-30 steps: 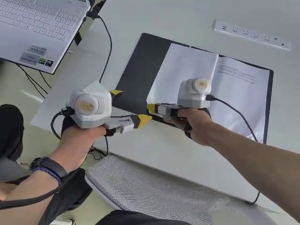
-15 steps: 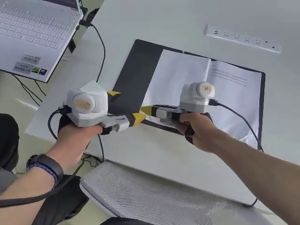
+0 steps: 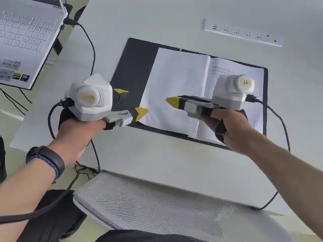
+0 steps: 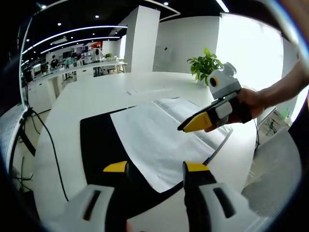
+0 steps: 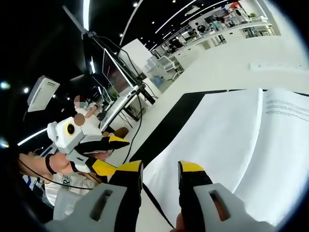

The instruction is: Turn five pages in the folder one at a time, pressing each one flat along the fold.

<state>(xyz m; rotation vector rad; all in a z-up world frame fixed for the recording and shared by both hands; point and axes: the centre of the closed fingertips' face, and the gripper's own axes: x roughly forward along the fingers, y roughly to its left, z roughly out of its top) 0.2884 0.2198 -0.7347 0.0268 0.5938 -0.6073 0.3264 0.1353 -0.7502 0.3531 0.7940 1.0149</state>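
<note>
Open folder [image 3: 132,70] lay on white worktop [image 3: 166,20], black cover on left. My L claw [image 3: 131,102] was released, empty, at cover's near corner. R claw [image 3: 173,102] was also released, empty, just above left page [image 3: 174,75].

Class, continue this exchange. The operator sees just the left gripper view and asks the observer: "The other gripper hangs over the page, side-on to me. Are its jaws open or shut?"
Observer: Open. The right gripper view shows the right gripper with its jaws apart above the white page, holding nothing.
Operator: Where does the cable on my left lead?
Observer: In the head view the cable starts beside an open laptop at the far left.
Operator: Anything on my own arm?
Observer: A dark band circles the left wrist.
</note>
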